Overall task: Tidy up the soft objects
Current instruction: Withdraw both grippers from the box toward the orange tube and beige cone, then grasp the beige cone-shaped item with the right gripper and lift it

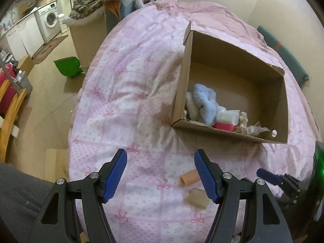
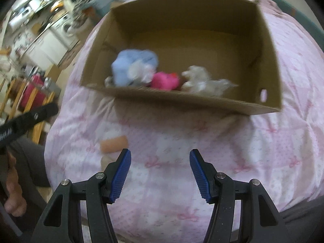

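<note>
An open cardboard box (image 1: 232, 60) (image 2: 202, 20) sits on a pink quilted bed. Inside lie a light blue plush (image 1: 204, 103) (image 2: 133, 64), a pink soft item (image 1: 222, 126) (image 2: 165, 81) and white soft pieces (image 1: 227, 117) (image 2: 202, 79). A peach roll (image 1: 189, 179) (image 2: 114, 143) and a tan crumpled piece (image 1: 197, 199) lie on the quilt in front of the box. My left gripper (image 1: 161, 177) is open and empty above the quilt, the roll beside its right finger. My right gripper (image 2: 160, 174) is open and empty, short of the box.
The pink quilt (image 1: 131, 111) (image 2: 273, 151) covers the bed. Left of the bed are floor, a green bin (image 1: 67, 66), a wooden chair (image 1: 10, 109), a washing machine (image 1: 49, 20) and a patterned blanket (image 1: 91, 0) heaped at the head.
</note>
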`<state>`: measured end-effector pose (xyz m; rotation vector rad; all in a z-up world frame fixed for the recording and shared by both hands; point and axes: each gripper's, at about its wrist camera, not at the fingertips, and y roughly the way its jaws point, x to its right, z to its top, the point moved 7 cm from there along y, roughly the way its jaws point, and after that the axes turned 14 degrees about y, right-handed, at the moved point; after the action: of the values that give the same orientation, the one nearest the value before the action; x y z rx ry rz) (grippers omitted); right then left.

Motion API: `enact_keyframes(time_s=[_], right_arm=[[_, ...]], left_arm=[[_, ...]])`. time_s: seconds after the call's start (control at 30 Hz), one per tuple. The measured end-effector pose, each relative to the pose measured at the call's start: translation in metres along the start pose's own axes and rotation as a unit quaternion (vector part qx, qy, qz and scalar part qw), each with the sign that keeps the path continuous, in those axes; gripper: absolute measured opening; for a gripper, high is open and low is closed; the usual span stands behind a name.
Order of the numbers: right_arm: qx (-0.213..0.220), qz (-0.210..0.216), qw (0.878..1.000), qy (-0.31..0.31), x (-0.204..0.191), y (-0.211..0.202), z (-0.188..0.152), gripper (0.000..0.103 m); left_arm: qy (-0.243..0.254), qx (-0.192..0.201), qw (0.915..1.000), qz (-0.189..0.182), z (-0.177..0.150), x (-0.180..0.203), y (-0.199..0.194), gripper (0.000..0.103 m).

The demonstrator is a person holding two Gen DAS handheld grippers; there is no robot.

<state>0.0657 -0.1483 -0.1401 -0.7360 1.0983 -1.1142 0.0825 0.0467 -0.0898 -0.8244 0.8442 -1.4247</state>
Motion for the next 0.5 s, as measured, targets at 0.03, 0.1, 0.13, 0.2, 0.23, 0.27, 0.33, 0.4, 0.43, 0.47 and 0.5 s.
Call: enact_keyframes(time_s=[0.03,0.1,0.13,0.2,0.23,0.27,0.33,0.4,0.43,0.47,0.5], right_arm=[[-0.008,0.006,1.000,-0.007,-0.005,0.003,-0.003,0.064],[-0.032,0.024,0.999,-0.018,-0.015,0.013,-0.010,0.064],[-0.039,0.025,0.999,-0.026,-0.020,0.018,-0.013,0.063],[-0.054,0.019,0.997,-0.057,-0.032,0.031,-0.020,0.064],[-0.066,0.027,0.995,-0.069,-0.039,0.037,-0.023,0.064],[-0.076,0.033,0.993,-0.080,-0.046,0.042,-0.027,0.064],[-0.085,0.032,0.991,-0.099,-0.056,0.051,-0.032,0.063],[-0.100,0.034,0.988,-0.108,-0.063,0.061,-0.037,0.063],[-0.107,0.035,0.987,-0.112,-0.066,0.066,-0.040,0.063],[-0.112,0.030,0.986,-0.118,-0.067,0.071,-0.042,0.063],[-0.112,0.023,0.986,-0.124,-0.068,0.075,-0.044,0.063]], left_arm=[[-0.003,-0.003,1.0000,-0.001,-0.001,-0.001,0.001,0.066],[-0.012,-0.010,0.9999,0.000,-0.002,-0.005,0.005,0.066],[-0.019,-0.013,0.9997,-0.001,-0.003,-0.007,0.006,0.066],[-0.027,-0.014,0.9995,-0.003,-0.003,-0.010,0.007,0.066],[-0.029,-0.014,0.9995,-0.003,-0.003,-0.011,0.006,0.066],[-0.029,-0.015,0.9995,-0.001,-0.004,-0.013,0.006,0.066],[-0.029,-0.018,0.9994,-0.001,-0.006,-0.015,0.007,0.066],[-0.032,-0.024,0.9992,0.000,-0.008,-0.017,0.010,0.066],[-0.034,-0.026,0.9991,0.000,-0.008,-0.018,0.011,0.066],[-0.036,-0.027,0.9990,-0.001,-0.009,-0.018,0.012,0.066],[-0.038,-0.029,0.9989,-0.002,-0.009,-0.018,0.013,0.066]])
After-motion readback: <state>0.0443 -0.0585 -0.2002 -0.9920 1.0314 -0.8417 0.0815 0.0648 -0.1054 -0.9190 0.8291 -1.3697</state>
